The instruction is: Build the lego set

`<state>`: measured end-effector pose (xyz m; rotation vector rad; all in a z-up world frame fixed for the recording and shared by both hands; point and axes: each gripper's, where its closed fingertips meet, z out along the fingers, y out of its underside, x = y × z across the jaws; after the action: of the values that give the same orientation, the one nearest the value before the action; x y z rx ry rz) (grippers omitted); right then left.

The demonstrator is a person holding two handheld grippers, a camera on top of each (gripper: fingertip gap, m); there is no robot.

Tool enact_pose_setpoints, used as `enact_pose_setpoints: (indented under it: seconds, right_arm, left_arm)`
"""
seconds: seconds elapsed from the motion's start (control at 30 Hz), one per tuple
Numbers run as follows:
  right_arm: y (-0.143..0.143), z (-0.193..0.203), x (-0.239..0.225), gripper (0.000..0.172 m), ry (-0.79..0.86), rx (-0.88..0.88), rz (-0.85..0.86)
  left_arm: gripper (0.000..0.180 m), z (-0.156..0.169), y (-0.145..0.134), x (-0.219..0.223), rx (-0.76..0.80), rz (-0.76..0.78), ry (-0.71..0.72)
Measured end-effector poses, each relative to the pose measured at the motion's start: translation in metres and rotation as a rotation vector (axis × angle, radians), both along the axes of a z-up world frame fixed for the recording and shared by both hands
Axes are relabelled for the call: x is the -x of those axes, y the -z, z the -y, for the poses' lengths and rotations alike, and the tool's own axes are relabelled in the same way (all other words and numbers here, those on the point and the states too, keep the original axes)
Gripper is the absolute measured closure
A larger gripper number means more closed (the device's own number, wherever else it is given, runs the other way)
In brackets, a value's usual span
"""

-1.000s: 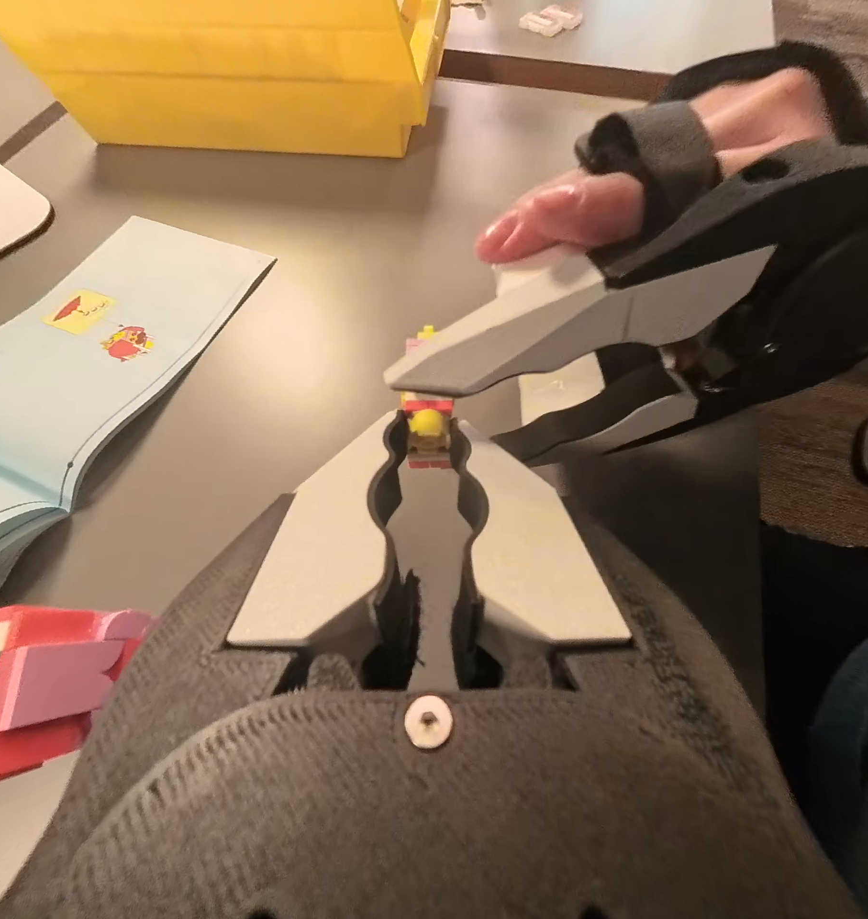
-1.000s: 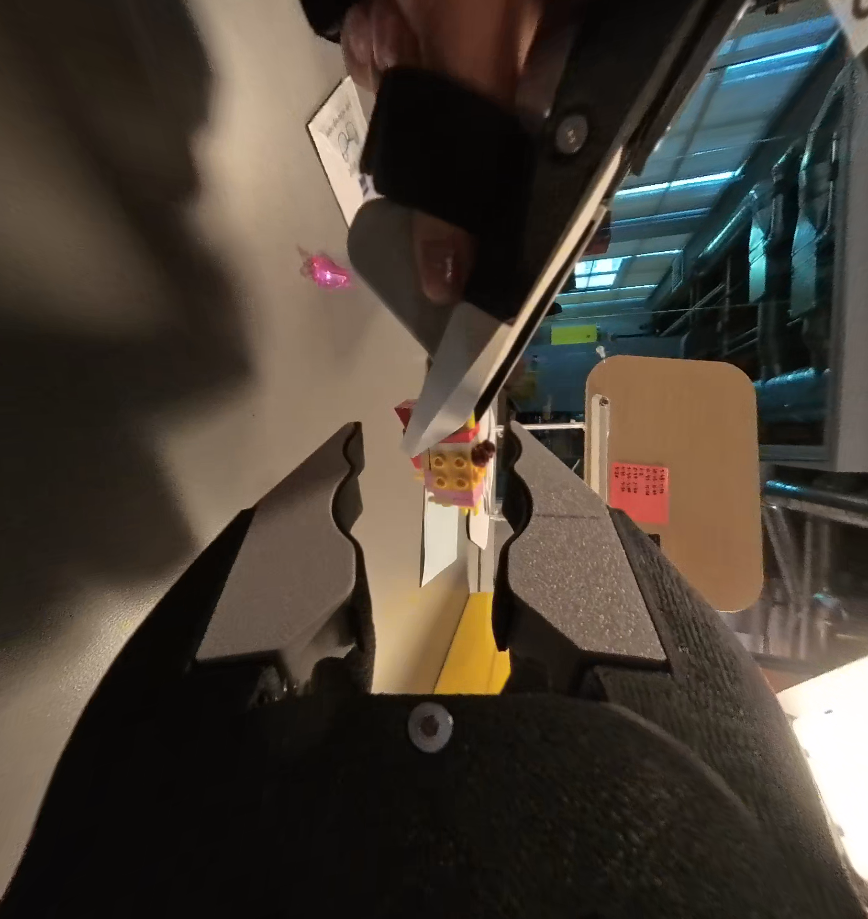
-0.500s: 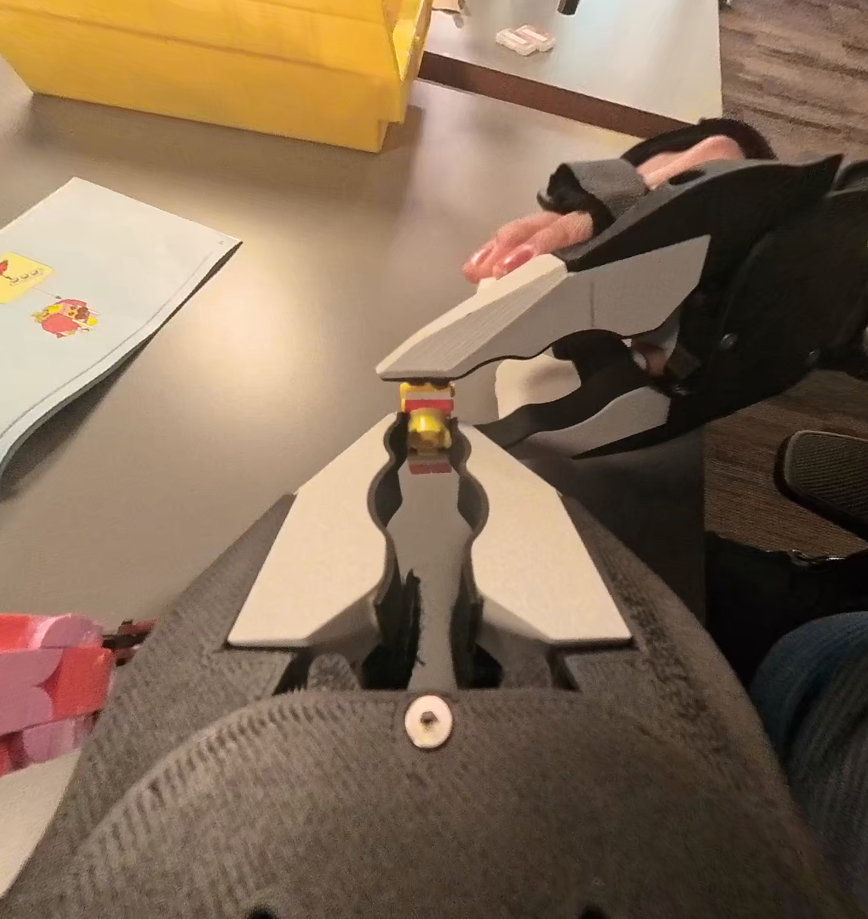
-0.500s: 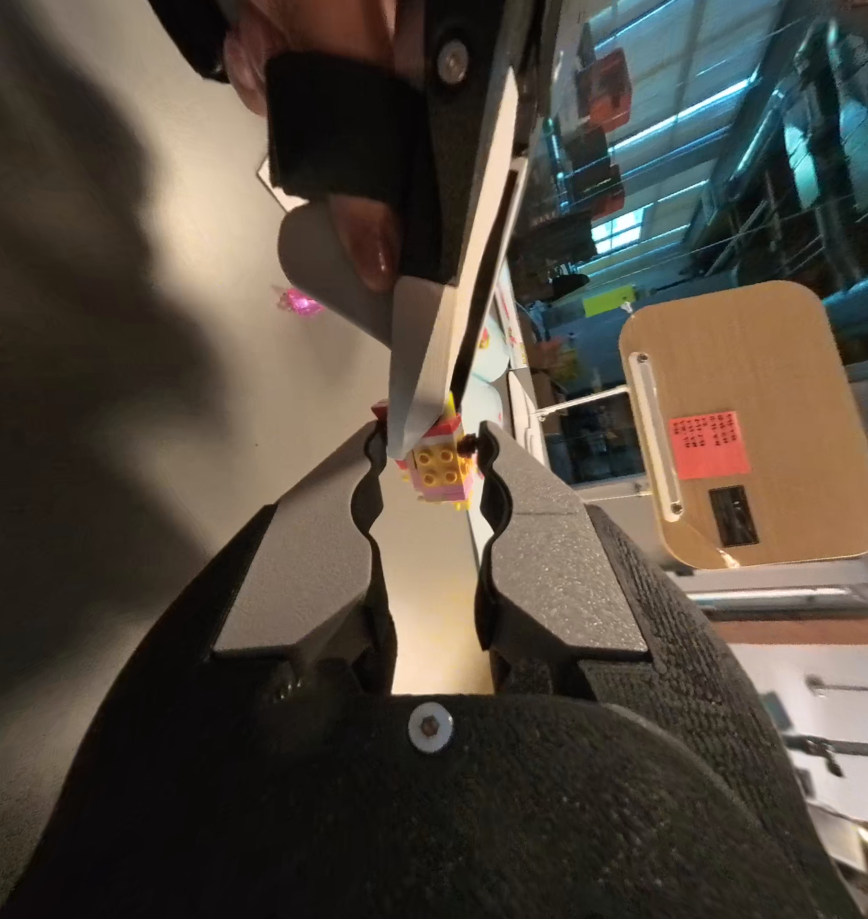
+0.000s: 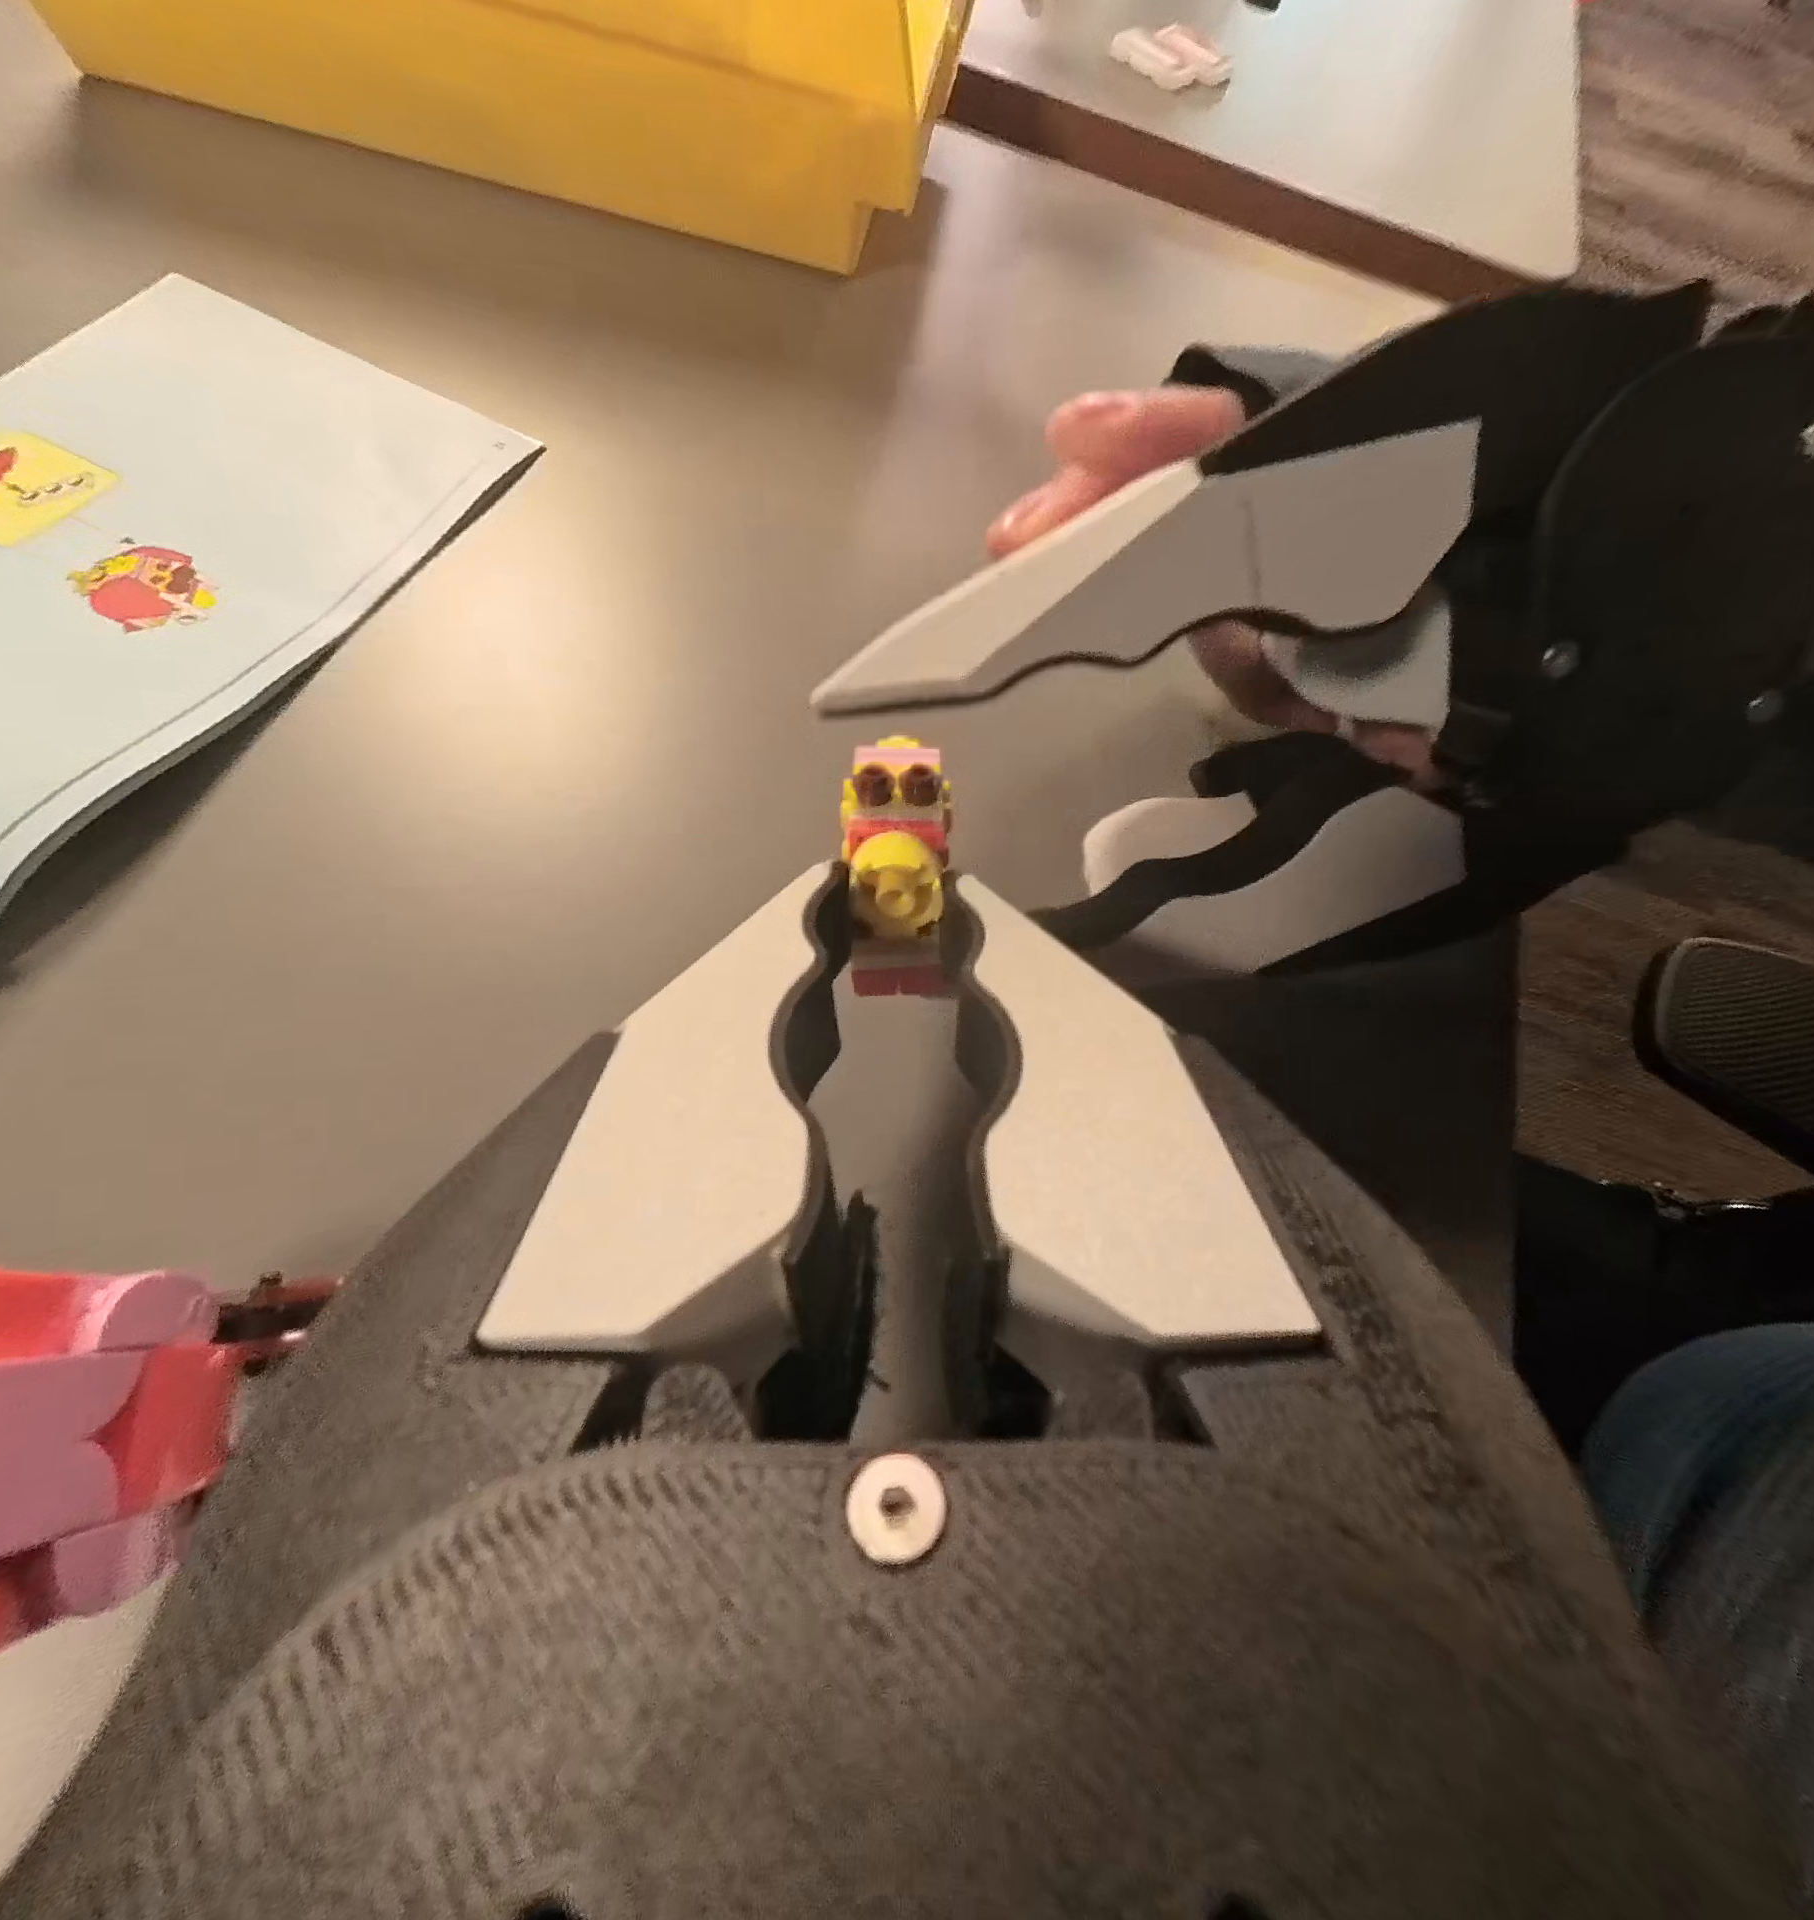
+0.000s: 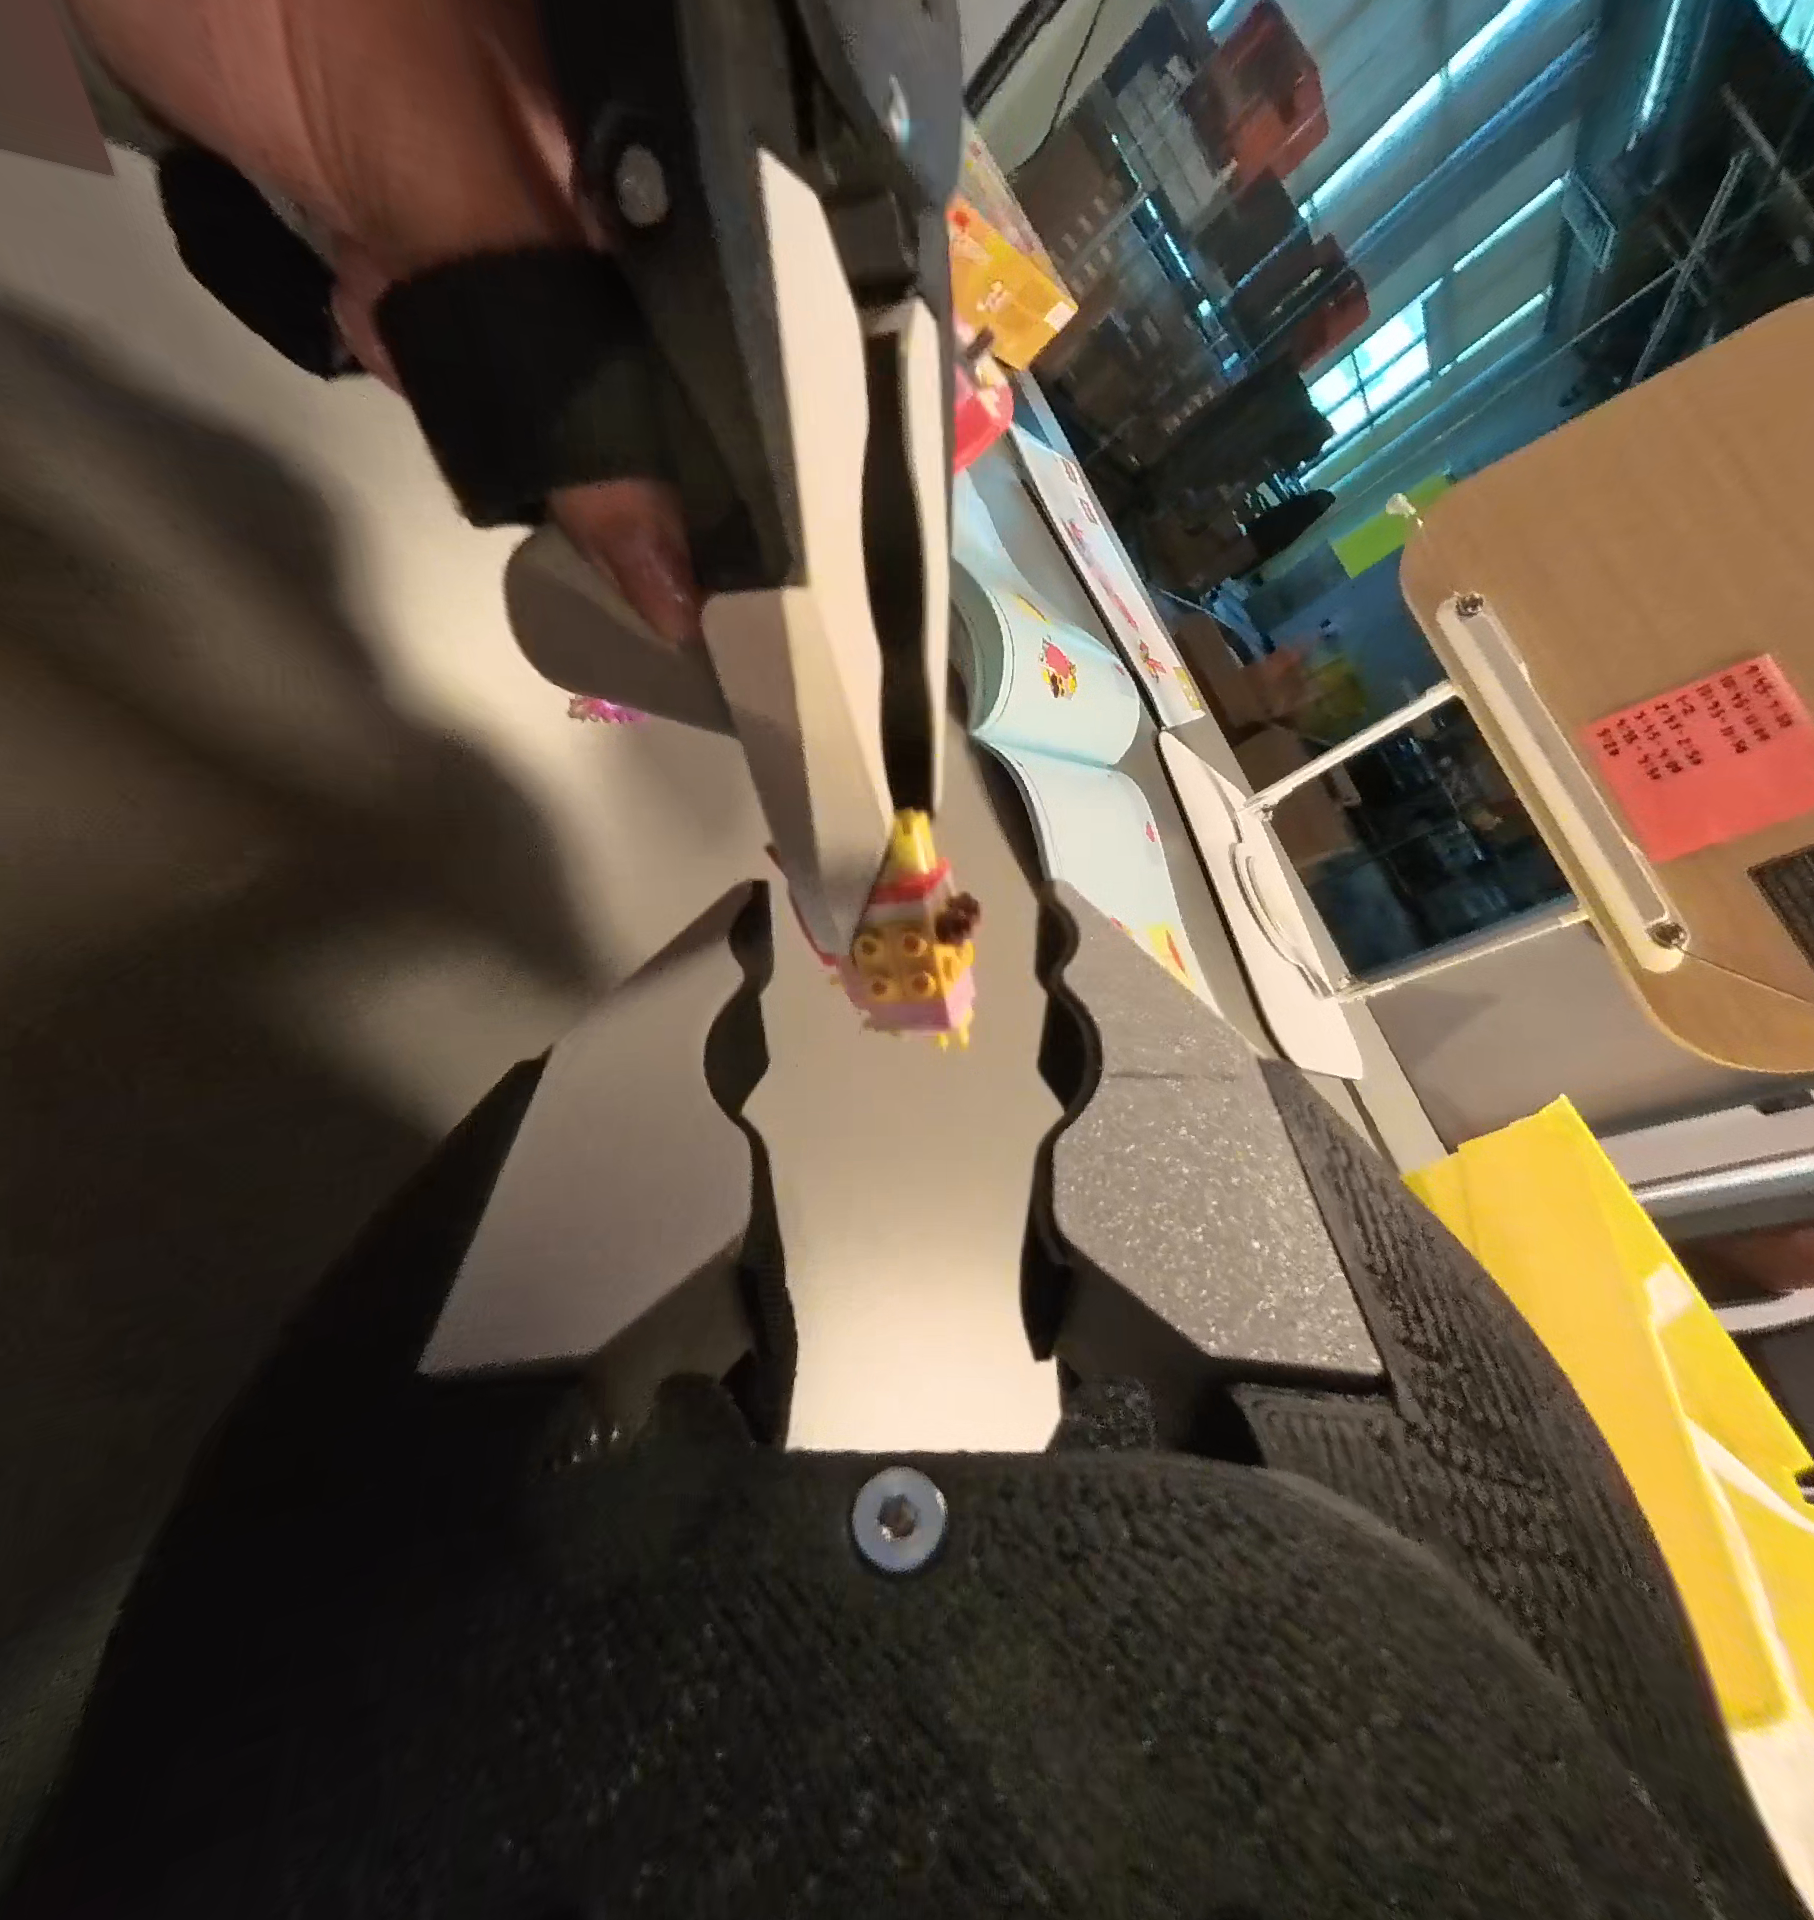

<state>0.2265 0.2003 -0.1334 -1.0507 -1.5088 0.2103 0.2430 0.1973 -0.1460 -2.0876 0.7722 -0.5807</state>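
We see the left gripper (image 5: 895, 906) clamped narrowly on a small yellow, pink and red toy-brick figure (image 5: 895, 831), its pads pressing both sides. The right gripper (image 6: 901, 914), which half a second ago had closed in around the same figure, now stands wide with daylight on either side of it, and sits off at two o'clock in the left wrist view; by our reading the figure has come through whole and rides in one grasp only. We count two grippers, one figure, one open pale-blue instruction booklet (image 5: 207, 499) at ten o'clock, one yellow plastic bin (image 5: 570, 114) at twelve, one red-and-pink brick build (image 5: 61, 1455) at eight.
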Motion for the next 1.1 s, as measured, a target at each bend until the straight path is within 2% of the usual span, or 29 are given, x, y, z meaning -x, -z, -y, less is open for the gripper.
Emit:
enact_pose_setpoints:
  seconds: [0.23,0.33,0.5,0.6,0.87,1.1]
  right_arm:
    - [0.010,-0.018,-0.014,0.112,0.046,-0.103,0.074]
    - [0.000,-0.022,-0.022,0.112,0.027,-0.053,-0.058]
    - [-0.041,-0.048,-0.039,0.114,0.115,0.008,-0.350]
    - [-0.053,-0.065,-0.042,0.120,0.165,0.030,-0.452]
    - [-0.063,-0.106,-0.050,0.128,0.286,0.006,-0.536]
    - [-0.062,-0.129,-0.046,0.129,0.337,-0.039,-0.514]
  left_arm:
    - [0.166,0.000,0.010,0.011,-0.020,-0.054,-0.037]
    - [0.166,0.001,0.014,0.015,-0.041,-0.106,-0.043]
    - [0.166,0.002,0.023,0.016,-0.071,-0.186,-0.039]
    - [0.166,0.005,0.026,0.013,-0.074,-0.212,-0.030]
    - [0.165,0.008,0.029,0.012,-0.111,-0.280,-0.024]
    - [0.165,0.011,0.036,0.016,-0.088,-0.292,-0.023]
